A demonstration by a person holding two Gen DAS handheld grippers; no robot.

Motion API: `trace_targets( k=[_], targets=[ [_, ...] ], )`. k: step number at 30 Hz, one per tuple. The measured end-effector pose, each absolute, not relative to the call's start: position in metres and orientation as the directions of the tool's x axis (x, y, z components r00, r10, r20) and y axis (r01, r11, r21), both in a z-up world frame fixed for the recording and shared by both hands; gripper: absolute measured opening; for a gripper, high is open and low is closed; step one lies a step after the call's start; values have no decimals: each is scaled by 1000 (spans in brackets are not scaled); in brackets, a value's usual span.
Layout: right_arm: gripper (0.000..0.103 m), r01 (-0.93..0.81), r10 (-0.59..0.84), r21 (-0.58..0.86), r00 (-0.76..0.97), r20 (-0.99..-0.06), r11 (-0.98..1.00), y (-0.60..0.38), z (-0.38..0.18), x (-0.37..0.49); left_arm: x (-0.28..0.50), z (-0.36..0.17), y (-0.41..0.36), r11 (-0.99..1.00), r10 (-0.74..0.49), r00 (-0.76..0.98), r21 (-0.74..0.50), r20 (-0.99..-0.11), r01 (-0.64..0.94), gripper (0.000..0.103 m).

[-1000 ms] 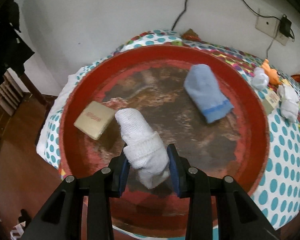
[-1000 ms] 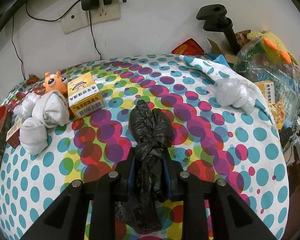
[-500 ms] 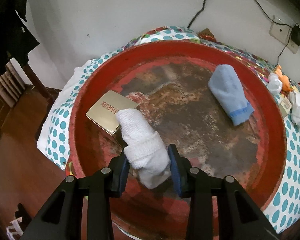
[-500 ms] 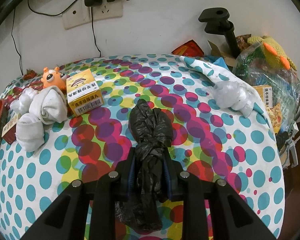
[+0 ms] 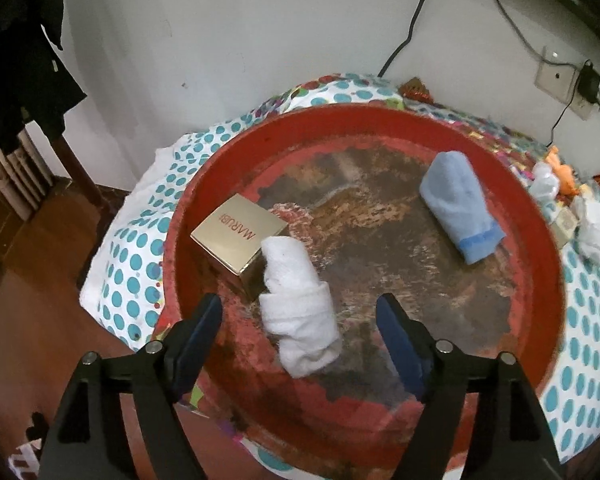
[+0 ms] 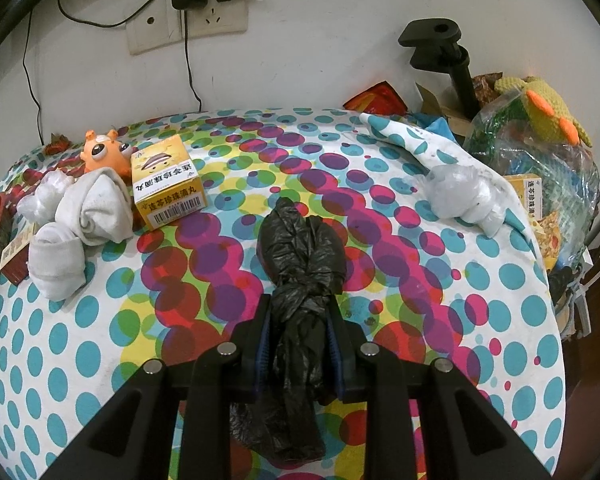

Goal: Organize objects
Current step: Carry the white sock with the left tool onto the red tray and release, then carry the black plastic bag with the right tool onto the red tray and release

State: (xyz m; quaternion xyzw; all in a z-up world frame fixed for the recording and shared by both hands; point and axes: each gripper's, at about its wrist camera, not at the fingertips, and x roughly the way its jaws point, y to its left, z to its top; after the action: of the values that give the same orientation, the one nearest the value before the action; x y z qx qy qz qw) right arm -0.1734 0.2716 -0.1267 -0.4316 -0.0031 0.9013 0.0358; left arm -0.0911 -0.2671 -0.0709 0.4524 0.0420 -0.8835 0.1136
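A home room: polka-dot tablecloth [image 6: 100, 360], wall socket [image 6: 188, 24], wooden floor [image 5: 32, 320], stuffed toy [image 6: 540, 108]

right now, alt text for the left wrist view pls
An open left gripper hangs over a red tray, with a rolled white sock lying between its fingers. The sock touches a gold box; a blue sock lies apart in the tray, on a dotted cloth.

You face a white wall [image 6: 320, 60] | socket [image 6: 188, 20] with charger | wood floor [image 5: 32, 280] | dotted cloth [image 6: 80, 340] on table
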Motion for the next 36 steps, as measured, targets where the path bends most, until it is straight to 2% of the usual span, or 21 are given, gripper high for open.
trace_targets(
  k=[8,12,16,25,36],
  targets=[
    [24,-62,68,-37,-625,-778,-997,272,-126,-173,-72,-66,-270,-954,-115,-583,-74,-804,290,82],
    [23,-67,76,-44,-631,-772,-997,274,-123,-172,-67,-55,-271,-958,-147,-607,-39,-781,283,84],
    [23,-79,106,-72,-653,-749,-994,272,-118,-167,-62,-49,-276,-958,-191,-628,5,-754,285,94],
    [23,-57,88,-67,-667,-740,-996,246,-104,-154,-63,-55,-295,-951,-213,-598,23,-773,310,95],
    [23,45,-14,-24,-697,-717,-999,194,-72,-147,-61,-54,-299,-947,-215,-595,15,-775,322,96]
  ],
)
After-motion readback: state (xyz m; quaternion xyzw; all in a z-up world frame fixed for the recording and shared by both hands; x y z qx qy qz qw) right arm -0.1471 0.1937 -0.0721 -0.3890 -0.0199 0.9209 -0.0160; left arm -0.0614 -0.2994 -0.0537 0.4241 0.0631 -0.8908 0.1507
